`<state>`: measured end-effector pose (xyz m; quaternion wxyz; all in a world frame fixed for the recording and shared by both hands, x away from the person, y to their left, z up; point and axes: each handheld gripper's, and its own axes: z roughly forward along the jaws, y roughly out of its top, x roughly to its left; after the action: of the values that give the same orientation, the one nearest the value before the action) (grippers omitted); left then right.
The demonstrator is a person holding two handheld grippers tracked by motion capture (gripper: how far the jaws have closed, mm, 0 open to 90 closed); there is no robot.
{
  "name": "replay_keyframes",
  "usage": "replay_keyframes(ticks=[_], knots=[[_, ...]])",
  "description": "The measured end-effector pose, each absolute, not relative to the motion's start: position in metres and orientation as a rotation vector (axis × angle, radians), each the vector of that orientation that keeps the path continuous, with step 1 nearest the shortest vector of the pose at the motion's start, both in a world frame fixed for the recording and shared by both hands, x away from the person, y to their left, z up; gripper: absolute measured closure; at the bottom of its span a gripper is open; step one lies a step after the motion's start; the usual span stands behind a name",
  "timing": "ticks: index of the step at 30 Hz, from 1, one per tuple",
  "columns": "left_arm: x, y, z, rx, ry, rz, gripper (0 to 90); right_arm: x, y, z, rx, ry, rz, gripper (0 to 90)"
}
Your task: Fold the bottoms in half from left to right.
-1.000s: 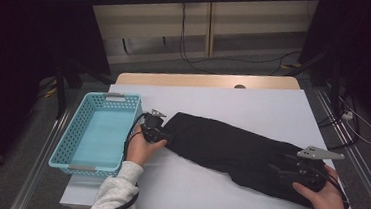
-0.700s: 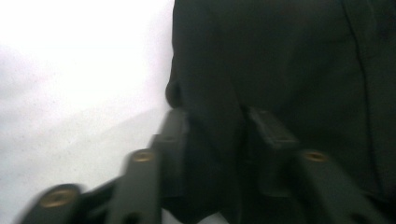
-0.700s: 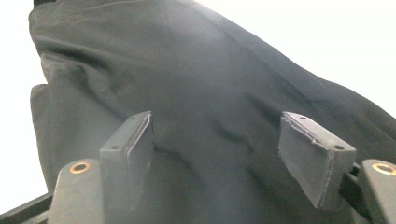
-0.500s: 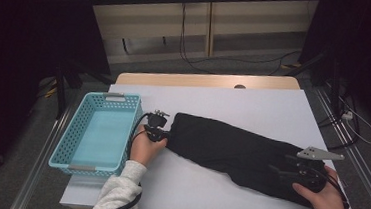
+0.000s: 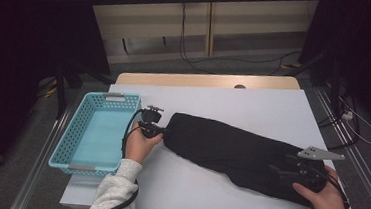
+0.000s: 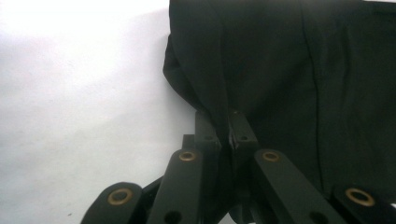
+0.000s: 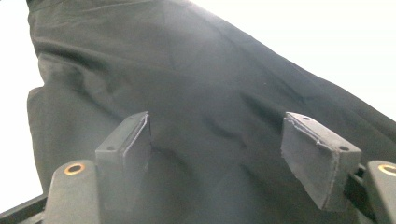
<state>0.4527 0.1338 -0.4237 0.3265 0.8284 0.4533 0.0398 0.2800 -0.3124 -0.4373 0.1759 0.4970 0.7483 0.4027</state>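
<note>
High view: your left claw [image 5: 164, 131] has just snapped together on the near end of the black garment [image 5: 235, 151], which lies across the desk [image 5: 254, 102] beside the blue basket [image 5: 93, 132]. Your right claw [image 7: 224, 149] stays spread over the far end, so lifting waits.

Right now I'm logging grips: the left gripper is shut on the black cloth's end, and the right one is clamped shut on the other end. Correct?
Not quite. The right gripper is open, its jaws apart over the black cloth, as the right gripper view shows. The left gripper is indeed shut on the cloth's end.
</note>
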Motion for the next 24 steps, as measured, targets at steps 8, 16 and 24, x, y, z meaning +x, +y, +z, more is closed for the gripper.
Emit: replay_keyframes(ticks=[8,16,24], knots=[[0.453,0.138,-0.421,2.17,1.198,0.122,85.4,0.28,-0.311,-0.438,1.405,2.128,1.144,24.7],[0.452,0.141,-0.403,2.183,1.189,0.138,85.4,0.28,-0.31,-0.438,1.405,2.14,1.153,20.5],[0.46,0.145,-0.386,2.212,1.203,0.189,85.4,0.28,-0.313,-0.438,1.417,2.118,1.15,17.1]])
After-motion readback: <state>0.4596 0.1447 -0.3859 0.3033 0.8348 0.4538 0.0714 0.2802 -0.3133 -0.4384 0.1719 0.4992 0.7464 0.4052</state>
